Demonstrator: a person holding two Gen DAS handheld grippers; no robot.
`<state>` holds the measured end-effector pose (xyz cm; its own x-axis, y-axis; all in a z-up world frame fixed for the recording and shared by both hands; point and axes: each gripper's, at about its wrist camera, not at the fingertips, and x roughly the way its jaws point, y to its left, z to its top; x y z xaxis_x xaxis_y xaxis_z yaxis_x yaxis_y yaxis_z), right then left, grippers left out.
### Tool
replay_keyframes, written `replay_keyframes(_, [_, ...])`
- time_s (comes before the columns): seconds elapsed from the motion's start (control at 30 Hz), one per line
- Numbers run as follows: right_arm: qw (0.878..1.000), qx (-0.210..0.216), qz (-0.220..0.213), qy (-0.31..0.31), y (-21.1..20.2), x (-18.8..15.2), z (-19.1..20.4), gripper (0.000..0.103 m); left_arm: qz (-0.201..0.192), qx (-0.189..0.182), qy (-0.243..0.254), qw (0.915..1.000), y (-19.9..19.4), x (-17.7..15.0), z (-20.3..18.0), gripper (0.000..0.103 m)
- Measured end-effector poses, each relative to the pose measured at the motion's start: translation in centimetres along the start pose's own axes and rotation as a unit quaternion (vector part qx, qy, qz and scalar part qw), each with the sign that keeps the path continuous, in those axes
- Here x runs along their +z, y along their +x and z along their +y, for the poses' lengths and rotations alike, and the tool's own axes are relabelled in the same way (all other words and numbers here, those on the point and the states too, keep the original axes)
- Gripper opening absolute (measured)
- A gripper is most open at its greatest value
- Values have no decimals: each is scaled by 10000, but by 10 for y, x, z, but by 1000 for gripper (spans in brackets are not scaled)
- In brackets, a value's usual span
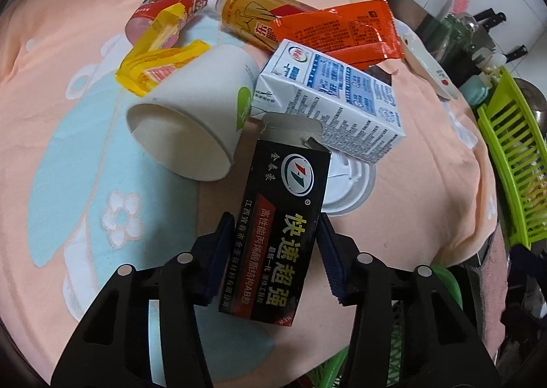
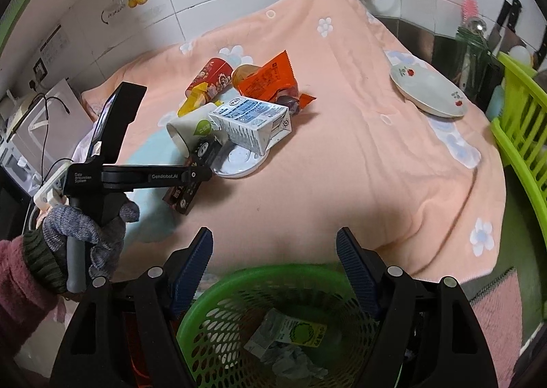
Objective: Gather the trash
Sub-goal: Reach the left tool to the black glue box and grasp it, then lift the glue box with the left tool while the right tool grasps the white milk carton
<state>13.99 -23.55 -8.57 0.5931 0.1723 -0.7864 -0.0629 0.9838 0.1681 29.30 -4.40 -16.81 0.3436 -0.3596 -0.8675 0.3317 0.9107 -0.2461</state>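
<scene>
A trash pile lies on the peach cloth (image 1: 427, 162): a black glue box (image 1: 277, 234), a white paper cup (image 1: 195, 121), a white milk carton (image 1: 335, 107), a white lid (image 1: 352, 186), an orange wrapper (image 1: 342, 29), a yellow wrapper (image 1: 160, 63), a red cup (image 1: 167, 1) and an amber bottle (image 1: 253, 12). My left gripper (image 1: 273, 261) is shut on the black glue box (image 2: 191, 176), held just above the cloth. My right gripper (image 2: 273, 268) is open and empty above a green mesh basket (image 2: 218, 330) holding crumpled trash (image 2: 290, 336).
A white plate (image 2: 427, 90) with red flowers sits at the cloth's far right. A lime green dish rack (image 2: 523, 121) stands on the right. Knives and jars (image 1: 478, 29) stand behind it. A tiled wall with pipes rises at the back.
</scene>
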Motion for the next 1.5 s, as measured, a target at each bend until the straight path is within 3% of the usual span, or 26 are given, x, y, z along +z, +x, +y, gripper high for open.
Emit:
replay_keyframes(0.3, [9989,88,138,-447,25,30,8,72,-229,-82,165,9996,-22,-7,1,48])
replay_keyframes(0.47, [9961,234,196,-830,42,56,18,72,-325,-136,-2,9994,-43,-15,15,48])
replay_keyframes(1.0, [9747,675,788,-1978,129,136,61,76,-734,21,-364,9966,-96,-31,67,48])
replay_keyframes(1.5, [9585,685,1356,-2414,188,159,62,82,-762,16,-412,9962,-102,-31,89,48])
